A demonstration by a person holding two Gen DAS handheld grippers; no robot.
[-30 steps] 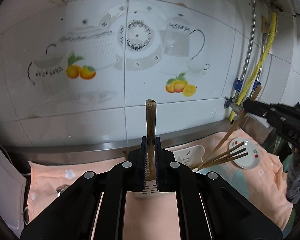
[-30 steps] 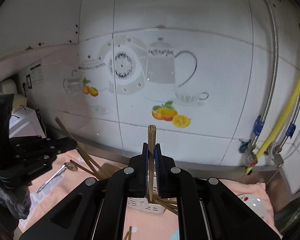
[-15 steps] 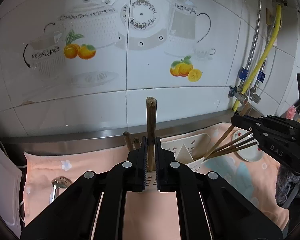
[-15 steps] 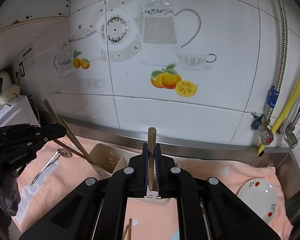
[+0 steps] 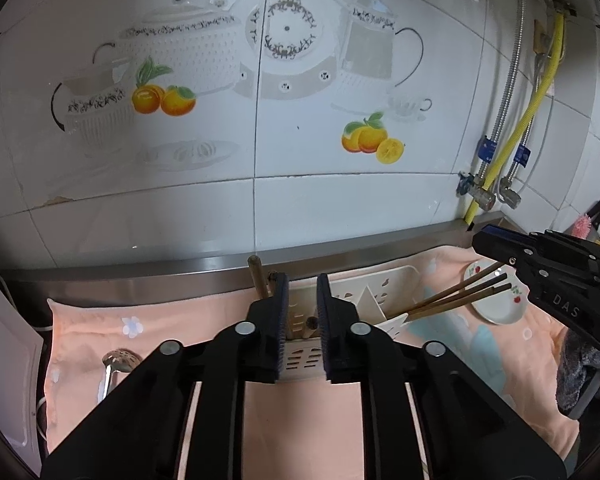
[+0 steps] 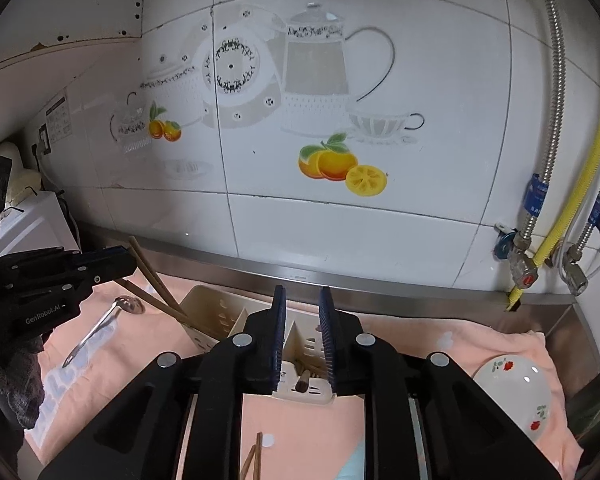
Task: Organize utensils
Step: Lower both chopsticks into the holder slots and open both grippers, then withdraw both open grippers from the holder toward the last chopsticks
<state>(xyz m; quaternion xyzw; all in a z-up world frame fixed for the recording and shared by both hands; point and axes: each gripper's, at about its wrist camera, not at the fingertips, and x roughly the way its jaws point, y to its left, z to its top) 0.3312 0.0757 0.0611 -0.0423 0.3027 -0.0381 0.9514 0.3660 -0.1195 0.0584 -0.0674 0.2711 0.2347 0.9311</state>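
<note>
A cream slotted utensil caddy (image 5: 392,282) stands on the peach cloth; it also shows in the right wrist view (image 6: 212,304). My left gripper (image 5: 302,284) is open and empty just above its left compartment, where wooden chopsticks (image 5: 260,280) stand. My right gripper (image 6: 302,300) is open and empty above the right compartment, with a released chopstick (image 6: 303,382) below it. More chopsticks (image 5: 456,296) lean out of the right compartment. A metal slotted spoon (image 6: 104,322) lies on the cloth to the left, also in the left wrist view (image 5: 118,362).
A small white fruit-print dish (image 6: 516,394) sits at the right on the cloth (image 6: 308,432). Loose chopsticks (image 6: 252,460) lie near the front. A tiled wall (image 5: 260,120) and steel ledge (image 5: 180,270) close the back. Gas pipes (image 6: 572,200) run at the right.
Both grippers came down over the caddy and opened. The chopstick each one held has dropped into the caddy.
</note>
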